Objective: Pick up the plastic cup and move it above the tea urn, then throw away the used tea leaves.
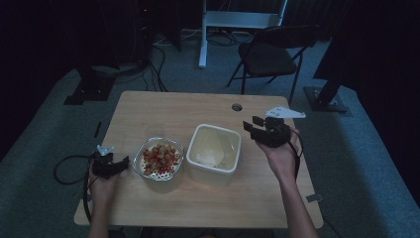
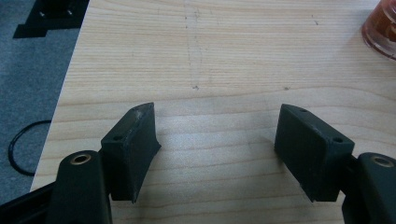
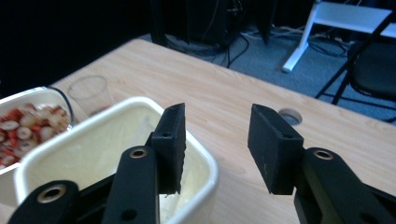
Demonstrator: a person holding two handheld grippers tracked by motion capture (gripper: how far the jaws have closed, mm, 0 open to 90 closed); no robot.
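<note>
A white square container (image 1: 215, 153) (image 3: 116, 154) holding a pale, creamy mass stands mid-table. Left of it sits a smaller dish (image 1: 158, 158) (image 3: 32, 116) full of red and white pieces. My right gripper (image 1: 257, 127) (image 3: 215, 140) is held open just right of the container's far corner, with nothing between its jaws. At the table's left edge my left gripper (image 1: 116, 163) (image 2: 215, 140) is open over bare wood, a little left of the dish. A clear plastic cup (image 3: 91, 95) stands behind the dish; its reddish base (image 2: 380, 28) edges into the left gripper view.
The wooden table (image 1: 198, 111) has a round cable hole (image 1: 236, 106) (image 3: 290, 115) near its far edge. A black folding chair (image 1: 270, 54) and a white stand (image 1: 237, 22) are beyond the table. Cables trail on the grey carpet at left.
</note>
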